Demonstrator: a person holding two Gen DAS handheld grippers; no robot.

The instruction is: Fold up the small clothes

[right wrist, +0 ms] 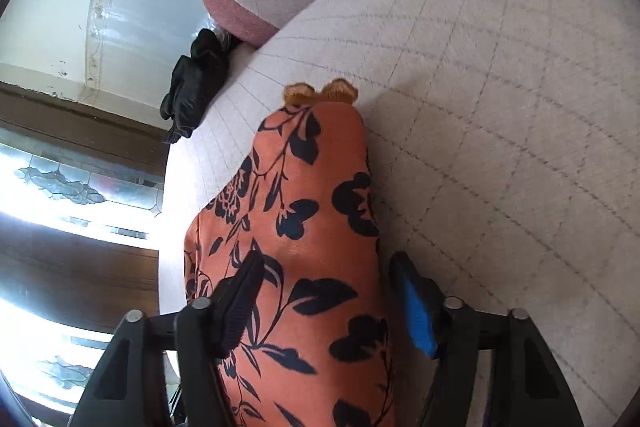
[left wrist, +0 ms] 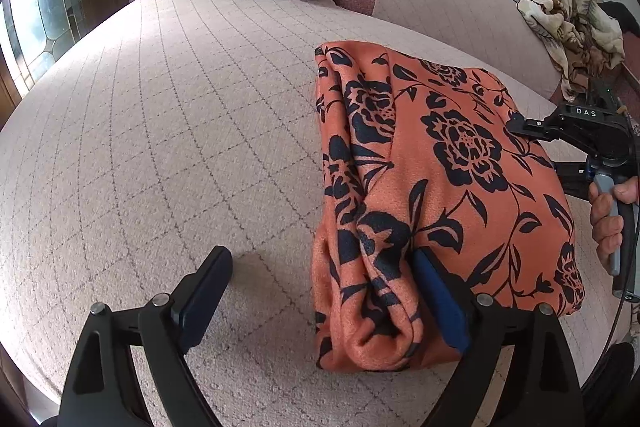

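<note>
Left hand-held gripper (left wrist: 320, 291) open, floral garment (left wrist: 440, 187) folded

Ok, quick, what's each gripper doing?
Left gripper: open, one finger against the orange floral garment, not gripping.
Right gripper: straddling the garment; grip cannot be told.

Left gripper (left wrist: 320, 291) pointed steeply down, jaws spread wide, nothing pinched between pads. Right gripper (right wrist: 324, 291) angled downward, rolled sideways, jaws partly closed around cloth; grip unclear. Hand (left wrist: 610, 215) wrapped right gripper's handle, fingers (left wrist: 600, 205) curled on trigger.
</note>
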